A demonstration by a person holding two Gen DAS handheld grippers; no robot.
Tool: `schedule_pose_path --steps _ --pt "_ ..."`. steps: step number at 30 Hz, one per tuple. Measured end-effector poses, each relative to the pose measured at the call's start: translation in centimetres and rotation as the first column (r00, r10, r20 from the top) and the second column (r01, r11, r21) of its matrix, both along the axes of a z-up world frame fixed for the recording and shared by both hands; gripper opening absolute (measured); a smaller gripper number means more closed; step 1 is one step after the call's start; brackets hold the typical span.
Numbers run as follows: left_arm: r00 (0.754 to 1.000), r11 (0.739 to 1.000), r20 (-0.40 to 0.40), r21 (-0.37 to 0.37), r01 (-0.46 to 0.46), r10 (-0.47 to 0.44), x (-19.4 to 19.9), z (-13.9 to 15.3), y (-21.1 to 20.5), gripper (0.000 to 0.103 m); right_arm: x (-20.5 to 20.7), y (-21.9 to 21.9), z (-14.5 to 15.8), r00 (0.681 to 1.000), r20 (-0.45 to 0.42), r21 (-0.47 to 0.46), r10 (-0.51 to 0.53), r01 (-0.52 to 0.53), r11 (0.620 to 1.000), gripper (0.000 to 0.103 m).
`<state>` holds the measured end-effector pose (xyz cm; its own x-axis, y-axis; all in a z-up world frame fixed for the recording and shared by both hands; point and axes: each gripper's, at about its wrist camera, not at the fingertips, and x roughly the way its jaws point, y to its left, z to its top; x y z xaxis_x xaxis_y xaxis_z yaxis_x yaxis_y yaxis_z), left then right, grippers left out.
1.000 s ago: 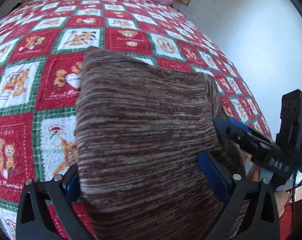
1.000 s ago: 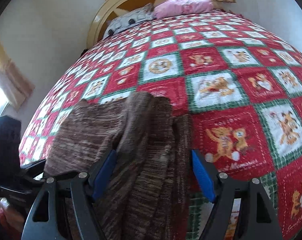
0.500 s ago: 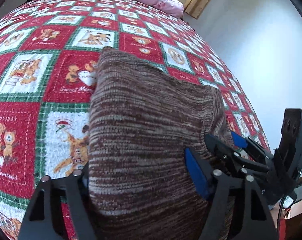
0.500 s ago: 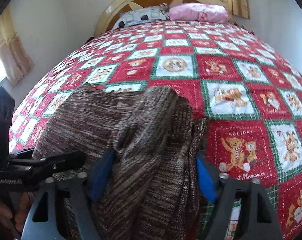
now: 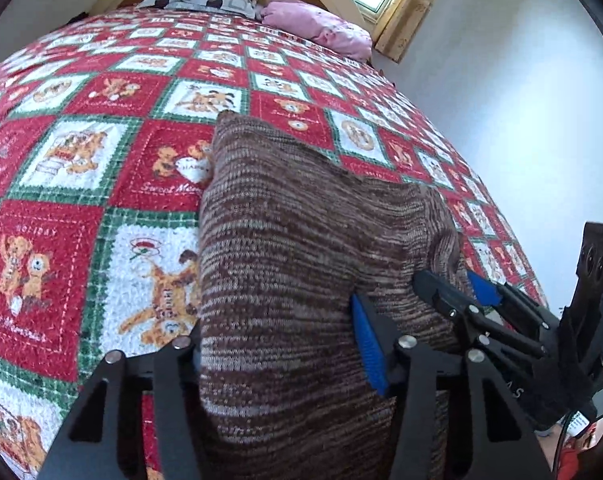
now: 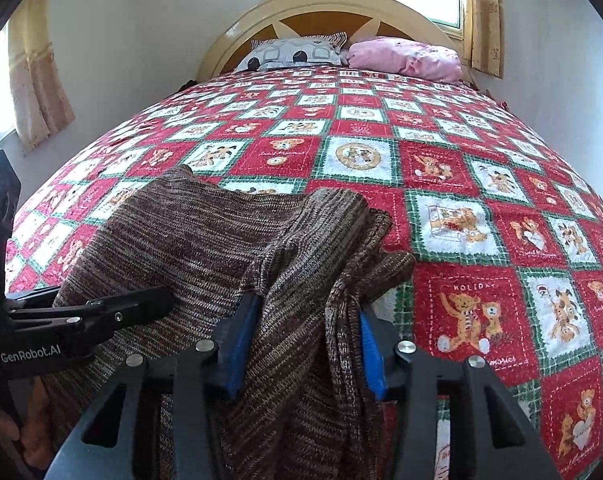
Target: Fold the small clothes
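A brown striped knit garment lies on the red, green and white bear quilt. My left gripper is shut on its near edge, the cloth bunched between the blue pads. My right gripper is shut on a bunched fold of the same garment, beside the left one. The right gripper also shows at the right of the left wrist view, and the left gripper at the left of the right wrist view. The garment's far part rests flat on the quilt.
Two pillows, one grey patterned and one pink, lie at the yellow headboard. White walls flank the bed, with curtained windows on the left and behind the headboard.
Both grippers have lifted and tilted up, bringing the headboard into view. The jaws have closed in tighter on the bunched garment, and the two grippers have drawn closer together.
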<state>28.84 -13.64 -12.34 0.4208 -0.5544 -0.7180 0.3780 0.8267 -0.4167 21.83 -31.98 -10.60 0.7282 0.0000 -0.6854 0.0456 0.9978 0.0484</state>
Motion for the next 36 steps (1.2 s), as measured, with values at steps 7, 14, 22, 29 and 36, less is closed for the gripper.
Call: schedule_pose_path --steps 7,14,22,29,36 --pt "1.0 1.0 0.014 0.006 -0.005 0.005 -0.1 -0.1 -0.2 0.062 -0.5 0.3 0.2 1.0 0.024 -0.021 -0.012 0.012 1.0 0.041" --pt "1.0 1.0 0.023 -0.001 -0.016 0.016 -0.2 -0.2 -0.1 0.067 -1.0 0.9 0.6 0.998 0.06 -0.078 -0.029 0.034 0.996 0.029" --pt "0.995 0.999 0.099 0.034 -0.026 0.023 -1.3 0.4 -0.3 0.05 -0.9 0.6 0.6 0.998 0.061 -0.064 -0.035 0.039 0.997 0.028" --pt "0.992 0.997 0.124 0.071 -0.036 0.027 -1.5 0.5 -0.6 0.05 -0.9 0.4 0.6 0.998 0.061 -0.053 -0.036 0.039 0.998 0.028" --pt "0.984 0.989 0.177 0.139 -0.054 0.029 -2.0 0.8 -1.2 0.05 -0.9 0.3 0.6 0.997 0.063 -0.049 -0.046 0.049 0.998 0.023"
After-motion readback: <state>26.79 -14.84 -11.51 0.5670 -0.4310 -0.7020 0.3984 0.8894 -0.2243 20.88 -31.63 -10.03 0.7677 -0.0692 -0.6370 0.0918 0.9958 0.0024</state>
